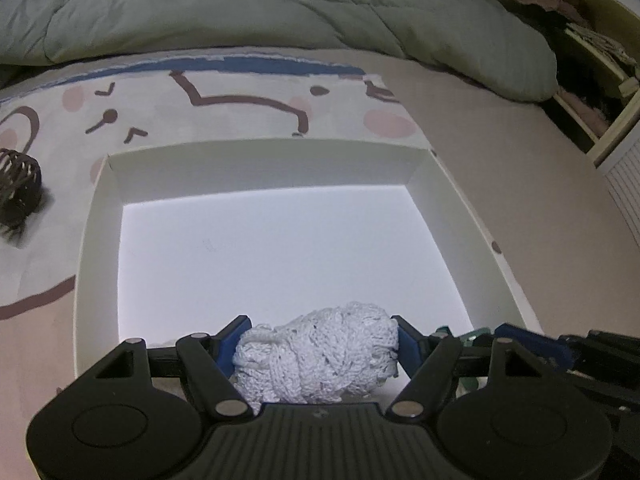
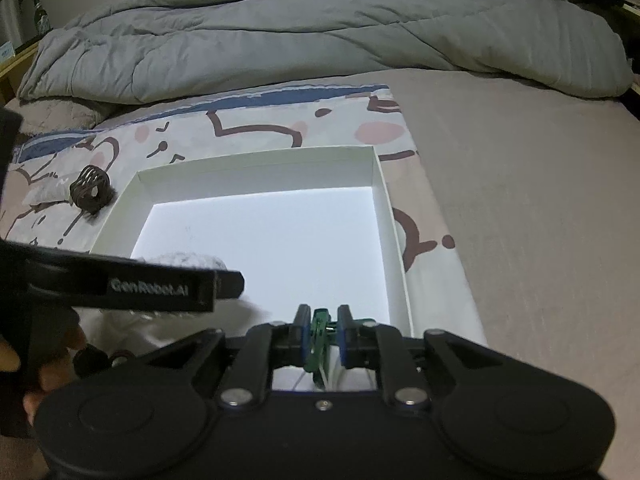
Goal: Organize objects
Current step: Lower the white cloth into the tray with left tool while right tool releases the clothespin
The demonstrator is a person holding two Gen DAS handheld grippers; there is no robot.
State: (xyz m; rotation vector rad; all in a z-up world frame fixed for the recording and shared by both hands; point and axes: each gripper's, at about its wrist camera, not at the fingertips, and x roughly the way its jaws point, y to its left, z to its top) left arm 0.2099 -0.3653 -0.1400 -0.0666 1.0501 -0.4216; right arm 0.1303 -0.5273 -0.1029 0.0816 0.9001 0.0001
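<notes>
White knitted bundle [image 1: 320, 360] sits clamped in the left gripper [image 1: 318, 346] over the near edge of the white box [image 1: 256, 164]. The right gripper [image 2: 323, 334] pinches a green clip [image 2: 319, 336] there too. A dark coiled hair tie [image 2: 91, 189] lies on the patterned mat [image 2: 256, 128].

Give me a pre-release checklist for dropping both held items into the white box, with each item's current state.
1. Left gripper grips the white knitted bundle: ok, clamped between both blue-padded fingers.
2. Right gripper grips the small green clip-like object: ok, pinched between the fingers.
3. Shallow white cardboard box open with free floor: ok, nothing lies inside.
4. Bundle over the box interior: ok, at the near edge.
5. Green object over the box interior: cannot tell, it sits right at the near wall.
6. Dark brown coiled hair tie boxed: not ok, it lies on the patterned blanket outside the box's left wall.
</notes>
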